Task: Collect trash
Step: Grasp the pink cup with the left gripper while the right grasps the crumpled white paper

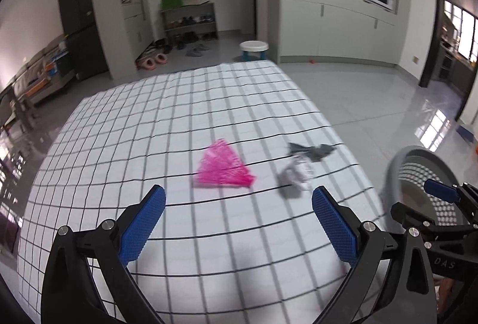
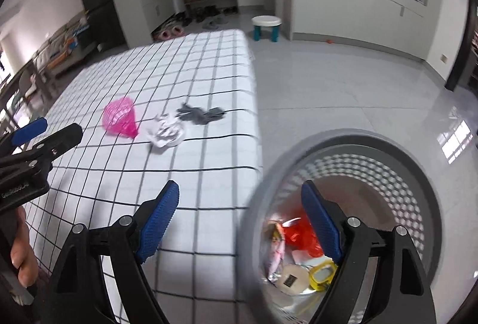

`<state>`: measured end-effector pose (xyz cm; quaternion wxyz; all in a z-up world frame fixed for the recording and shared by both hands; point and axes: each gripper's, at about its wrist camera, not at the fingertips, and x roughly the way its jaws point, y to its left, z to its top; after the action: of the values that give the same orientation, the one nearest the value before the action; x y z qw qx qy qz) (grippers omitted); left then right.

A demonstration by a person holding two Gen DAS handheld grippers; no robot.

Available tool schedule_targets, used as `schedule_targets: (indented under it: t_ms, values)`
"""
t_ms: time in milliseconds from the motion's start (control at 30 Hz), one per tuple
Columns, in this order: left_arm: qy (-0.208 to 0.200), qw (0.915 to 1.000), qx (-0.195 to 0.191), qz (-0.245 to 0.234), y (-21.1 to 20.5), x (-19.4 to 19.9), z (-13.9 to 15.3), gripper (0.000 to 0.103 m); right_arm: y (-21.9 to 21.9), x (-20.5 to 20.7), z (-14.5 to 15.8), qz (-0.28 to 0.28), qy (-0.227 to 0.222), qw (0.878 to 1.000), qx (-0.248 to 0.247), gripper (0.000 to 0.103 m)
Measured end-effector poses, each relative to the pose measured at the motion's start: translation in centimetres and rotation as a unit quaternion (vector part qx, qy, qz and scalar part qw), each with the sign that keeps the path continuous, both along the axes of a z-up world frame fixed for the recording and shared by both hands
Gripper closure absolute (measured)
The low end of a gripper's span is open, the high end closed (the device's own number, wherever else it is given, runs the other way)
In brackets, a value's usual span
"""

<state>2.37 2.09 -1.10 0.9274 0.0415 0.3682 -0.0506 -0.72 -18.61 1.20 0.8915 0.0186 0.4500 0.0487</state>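
On the white grid-patterned table [image 1: 134,120] lie a pink plastic net bag [image 1: 223,167], a crumpled white paper [image 1: 298,171] and a dark grey scrap [image 1: 312,150]. They also show in the right wrist view: pink bag [image 2: 119,117], white paper [image 2: 167,132], grey scrap [image 2: 198,114]. My left gripper [image 1: 239,201] is open and empty, above the table just short of the pink bag. My right gripper [image 2: 239,198] is open and empty, over the rim of the grey perforated bin [image 2: 418,174], which holds red, yellow and foil trash [image 2: 298,237].
The bin stands off the table's right edge and shows at the right in the left wrist view [image 1: 418,171]. A small white stool [image 2: 266,26] stands on the tiled floor beyond the table. Cabinets [image 2: 358,13] line the back wall.
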Motion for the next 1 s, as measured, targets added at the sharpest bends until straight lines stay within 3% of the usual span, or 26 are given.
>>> schedule_targets:
  t_ms: [433, 667, 1000]
  values:
    - [0.02, 0.998, -0.007, 0.06, 4.5, 3.2, -2.0, 0.006, 6.3, 7.2, -2.4, 0.053, 0.038, 0.998, -0.003, 0.023]
    - [0.032, 0.9959, -0.005, 0.085, 6.2, 3.8, -2.7, 0.006, 8.3, 8.5, -2.6, 0.061, 0.018, 0.998, -0.02, 0.023]
    - [0.043, 0.9956, -0.003, 0.084, 6.1, 3.8, -3.6, 0.006, 9.2, 9.2, -3.1, 0.059, 0.01, 0.997, -0.049, 0.024]
